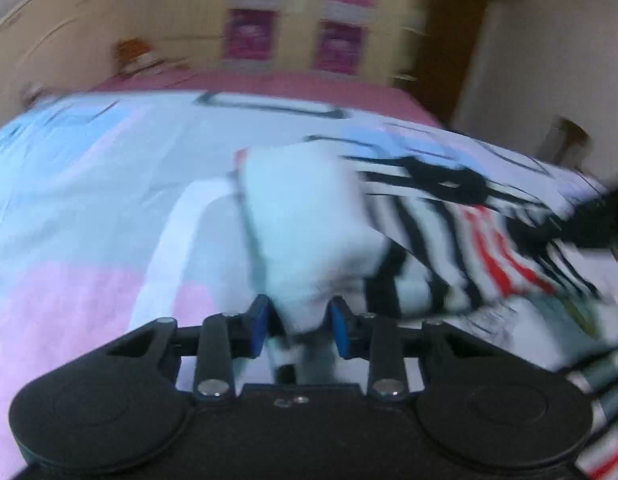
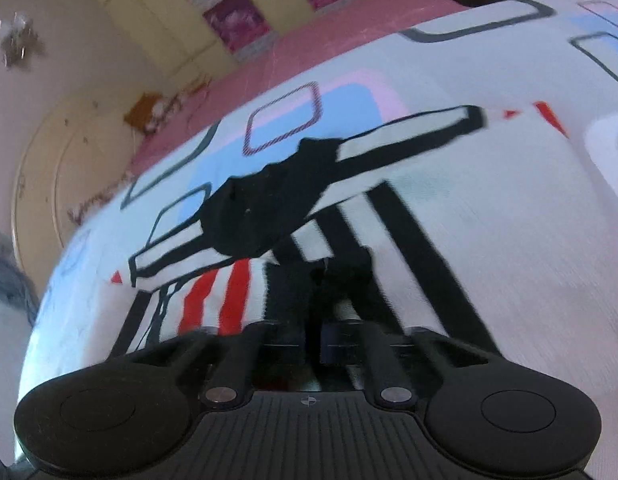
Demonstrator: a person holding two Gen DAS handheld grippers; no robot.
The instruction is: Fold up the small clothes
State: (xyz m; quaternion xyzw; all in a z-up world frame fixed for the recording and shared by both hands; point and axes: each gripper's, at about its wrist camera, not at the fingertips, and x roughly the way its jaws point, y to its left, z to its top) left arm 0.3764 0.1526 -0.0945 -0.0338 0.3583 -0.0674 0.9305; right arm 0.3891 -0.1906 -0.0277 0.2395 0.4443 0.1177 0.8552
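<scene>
We see a bed with a printed sheet (image 1: 89, 184), pale blue and pink blocks with dark outlined rectangles, and a pink cover (image 1: 269, 84) beyond it toward the far edge. On the sheet lies a small garment (image 1: 309, 216), white with black and red stripes and black trim, bunched and partly lifted near the bed's near edge.

In the left wrist view, the left gripper (image 1: 299, 330) has its blue pads (image 1: 258, 330) set apart with a fold of the white cloth between them. The picture is blurred, and we cannot tell whether the pads press on the cloth or only flank it. The striped part of the garment trails off toward the right side of the bed, where the dark shape of the other tool (image 1: 581, 220) meets it.

In the right wrist view, the right gripper (image 2: 313, 344) is clenched, its fingers drawn close together on a dark edge of the garment (image 2: 269, 208). The black neckline and trim spread out just ahead of it, with red stripes to the left and black stripes to the right, lying across the sheet (image 2: 509, 220).

Behind the bed stands a cream wardrobe (image 1: 297, 12) with magenta panels.
</scene>
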